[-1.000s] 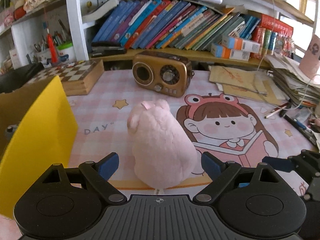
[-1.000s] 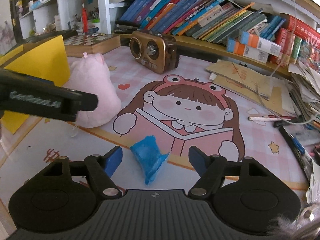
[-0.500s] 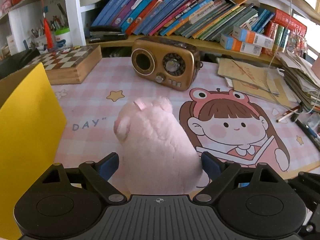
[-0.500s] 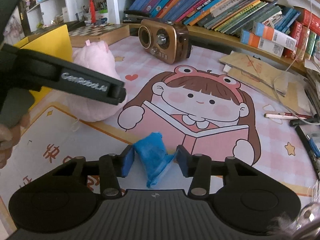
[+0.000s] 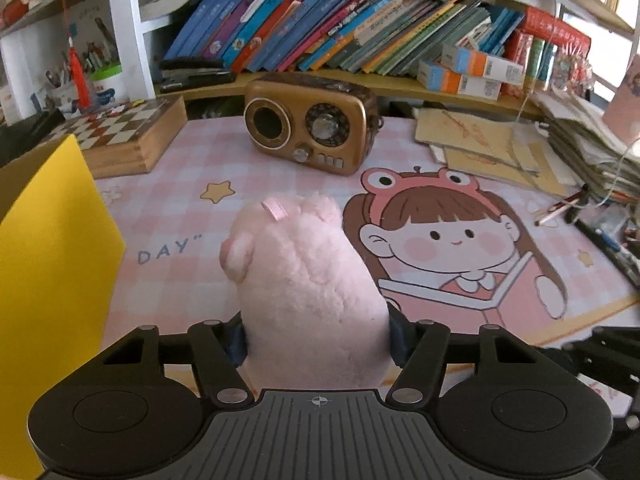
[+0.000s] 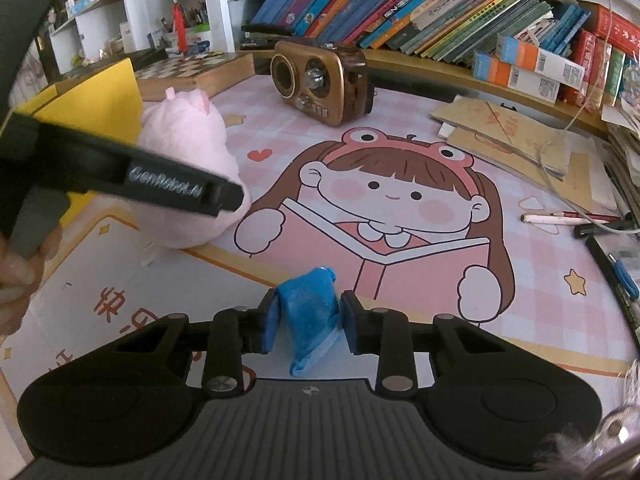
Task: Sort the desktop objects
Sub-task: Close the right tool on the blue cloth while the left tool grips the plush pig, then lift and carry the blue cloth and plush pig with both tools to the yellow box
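While both tools sit low over the table (image 5: 168,184), each has something between its fingers. Left tool (image 5: 316,340): closed in on pink plush toy (image 5: 304,280), pads pressed into its lower sides, fur bulging past them; toy upright on the pink mat, near-centre, w/ yellow box (image 5: 52,272) just left of it. Right tool (image 6: 307,320): narrowed to a small gap, blue pads touching both sides of a crumpled blue wrapper (image 6: 310,308); wrapper's tail hangs below the pads, near edge of the mat's cartoon-girl print. From right view, plush (image 6: 188,152) lies left of the wrapper, partly hidden by the left tool's black arm. Far side: brown radio (image 5: 312,124), chessboard box (image 5: 128,136) to its left, row of books (image 5: 320,28) on shelf behind. Papers and pens stacked at right.
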A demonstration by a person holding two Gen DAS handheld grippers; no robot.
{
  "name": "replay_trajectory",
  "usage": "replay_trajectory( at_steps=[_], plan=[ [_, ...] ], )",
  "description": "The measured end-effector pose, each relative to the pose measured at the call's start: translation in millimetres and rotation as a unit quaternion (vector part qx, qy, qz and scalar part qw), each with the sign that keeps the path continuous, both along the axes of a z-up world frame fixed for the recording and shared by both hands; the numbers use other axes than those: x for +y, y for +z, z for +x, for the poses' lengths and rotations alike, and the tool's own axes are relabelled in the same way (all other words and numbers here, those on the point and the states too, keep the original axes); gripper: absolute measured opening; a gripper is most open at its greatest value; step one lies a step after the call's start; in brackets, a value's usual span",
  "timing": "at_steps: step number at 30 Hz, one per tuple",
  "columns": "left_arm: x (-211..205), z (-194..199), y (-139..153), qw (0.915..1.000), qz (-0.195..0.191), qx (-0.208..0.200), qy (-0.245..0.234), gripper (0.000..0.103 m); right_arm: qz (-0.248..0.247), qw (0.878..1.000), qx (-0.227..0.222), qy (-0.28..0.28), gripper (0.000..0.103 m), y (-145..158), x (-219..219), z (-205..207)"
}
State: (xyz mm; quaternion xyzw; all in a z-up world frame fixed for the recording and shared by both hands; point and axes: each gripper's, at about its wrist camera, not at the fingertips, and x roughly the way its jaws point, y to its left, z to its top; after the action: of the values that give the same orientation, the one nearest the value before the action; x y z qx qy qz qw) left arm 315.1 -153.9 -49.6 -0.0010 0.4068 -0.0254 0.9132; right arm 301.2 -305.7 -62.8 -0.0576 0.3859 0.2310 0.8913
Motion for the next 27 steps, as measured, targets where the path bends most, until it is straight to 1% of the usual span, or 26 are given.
replay_trajectory(
  at_steps=[7, 15, 21, 27],
  plan=[
    [9.2, -34.3, 24.1, 0.9991, -0.031, -0.029, 0.01, 0.063, 0.016, 1.0, -0.008, -0.014, 0.028, 14.1, -7.9, -8.1],
    [18.8, -77.5, 39.7, 0.9968, -0.061, -0.047, 0.02, 0.063, 0.024, 0.999, 0.004, -0.023, 0.028, 24.5, -18.7, -23.8],
    [24.4, -105.2, 52.5, 0.9961, -0.066, -0.059, 0.003, 0.063, 0.034, 0.999, 0.002, -0.02, 0.027, 40.8, -21.3, -45.0],
    [33.7, -129.1, 63.0, 0.994, -0.084, -0.068, -0.014, 0.063, 0.043, 0.999, -0.003, -0.02, 0.027, 58.5, -16.9, -67.3]
  ],
)
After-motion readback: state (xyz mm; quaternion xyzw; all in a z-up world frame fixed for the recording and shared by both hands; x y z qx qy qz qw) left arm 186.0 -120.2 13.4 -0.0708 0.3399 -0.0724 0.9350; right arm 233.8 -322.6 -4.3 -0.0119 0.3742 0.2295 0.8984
